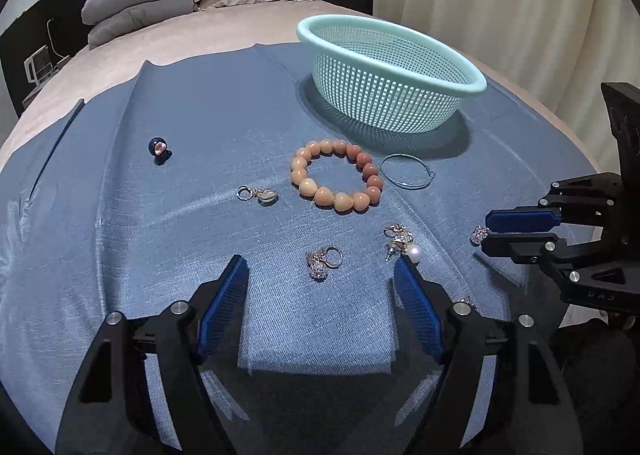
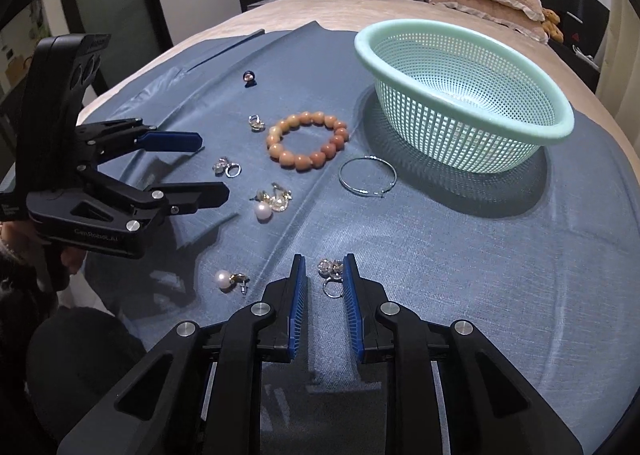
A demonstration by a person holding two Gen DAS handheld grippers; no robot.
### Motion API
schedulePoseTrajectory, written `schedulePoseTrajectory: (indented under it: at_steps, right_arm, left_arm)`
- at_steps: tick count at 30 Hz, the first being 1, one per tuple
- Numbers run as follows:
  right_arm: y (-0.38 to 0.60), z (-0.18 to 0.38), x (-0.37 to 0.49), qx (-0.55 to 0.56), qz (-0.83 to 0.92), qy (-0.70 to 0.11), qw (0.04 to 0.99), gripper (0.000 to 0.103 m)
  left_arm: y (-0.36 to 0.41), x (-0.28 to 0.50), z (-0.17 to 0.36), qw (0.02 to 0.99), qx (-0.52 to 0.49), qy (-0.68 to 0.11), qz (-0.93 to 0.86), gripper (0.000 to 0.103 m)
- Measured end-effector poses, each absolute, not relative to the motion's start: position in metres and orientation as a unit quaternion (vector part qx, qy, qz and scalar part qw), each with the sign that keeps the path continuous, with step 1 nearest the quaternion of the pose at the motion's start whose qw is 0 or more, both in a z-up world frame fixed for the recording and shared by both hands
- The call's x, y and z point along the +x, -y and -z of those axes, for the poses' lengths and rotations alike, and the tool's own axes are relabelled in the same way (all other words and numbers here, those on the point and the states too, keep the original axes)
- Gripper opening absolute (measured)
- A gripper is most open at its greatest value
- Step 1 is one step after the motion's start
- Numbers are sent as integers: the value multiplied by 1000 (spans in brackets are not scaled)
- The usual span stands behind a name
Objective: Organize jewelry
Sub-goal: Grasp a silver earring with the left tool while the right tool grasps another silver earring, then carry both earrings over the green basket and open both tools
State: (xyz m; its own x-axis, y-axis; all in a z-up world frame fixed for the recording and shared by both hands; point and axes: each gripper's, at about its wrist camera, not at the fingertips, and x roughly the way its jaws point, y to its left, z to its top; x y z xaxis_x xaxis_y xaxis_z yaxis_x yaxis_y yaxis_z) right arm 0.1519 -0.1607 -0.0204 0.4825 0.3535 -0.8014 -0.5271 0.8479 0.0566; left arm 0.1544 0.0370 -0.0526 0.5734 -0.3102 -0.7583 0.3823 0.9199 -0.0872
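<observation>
My left claw (image 1: 320,287) is spread wide, nothing between its pads, hanging low over the blue cloth (image 1: 160,239) that covers the bed. Just ahead of it lies a crystal ring earring (image 1: 323,261), small and sparkly. My right claw (image 2: 324,283) stands only narrowly parted, and a second crystal earring (image 2: 332,275) sits right in the gap; I can't see the pads pressing on it, so I call that not yet gripped.

Around us: the peach bead bracelet (image 1: 338,179) mid-cloth, a thin hoop (image 2: 367,177) beside it, and the mint mesh basket (image 2: 560,127) behind, apparently empty. A pearl earring (image 2: 224,279) lies just left of my right claw, and another pearl piece (image 2: 264,209) further up.

How will these handle? Feather-light, hard, and slippery, I'd judge, with faceted stones that could squirt out of a pinch. The soft cloth gives underneath, so pads will sink a little. I'd take each earring across its chunky crystal cluster, not the thin ring, which could pivot or slip away. Gentle squeeze, though; the posts look delicate. The bracelet should be easier: take one side of the loop across the beads and let the rest hang.
</observation>
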Motion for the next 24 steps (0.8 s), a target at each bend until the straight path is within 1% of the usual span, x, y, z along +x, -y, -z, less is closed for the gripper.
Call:
schedulePoseTrajectory:
  at_steps: [3,5,6,8,9,11,13,14,19,24]
  right_arm:
    - [163,27,156,-97,-251,-446,854,18]
    - [163,29,155,-99,-252,-443,855,18]
    - [162,29,154,-103,-250,-442,855,18]
    - [159,30,153,-115,-244,-442,856,14]
    - [158,30,152,-119,-242,-441,856,14]
    - [158,30,150,-124,-239,-440,856,13]
    - [159,30,148,-126,-240,-441,856,13]
    - [160,29,147,-125,-240,-443,855,13]
    - [169,22,138,-118,-232,-444,857,12]
    - [183,3,129,-107,-219,-427,871,12]
  left_arm:
    - [-36,159,55,888,47,-413,197,63]
    - [-36,162,55,888,52,-413,195,50]
    - [-37,162,55,889,53,-413,193,47]
    - [-37,162,56,889,54,-413,192,35]
    - [-37,162,55,888,54,-414,194,32]
    - [-36,158,55,886,57,-417,196,20]
    - [-35,155,55,883,59,-420,199,13]
    - [-35,153,55,882,56,-422,202,11]
    - [-38,143,51,878,44,-431,203,11]
    - [-41,128,37,881,42,-426,203,11]
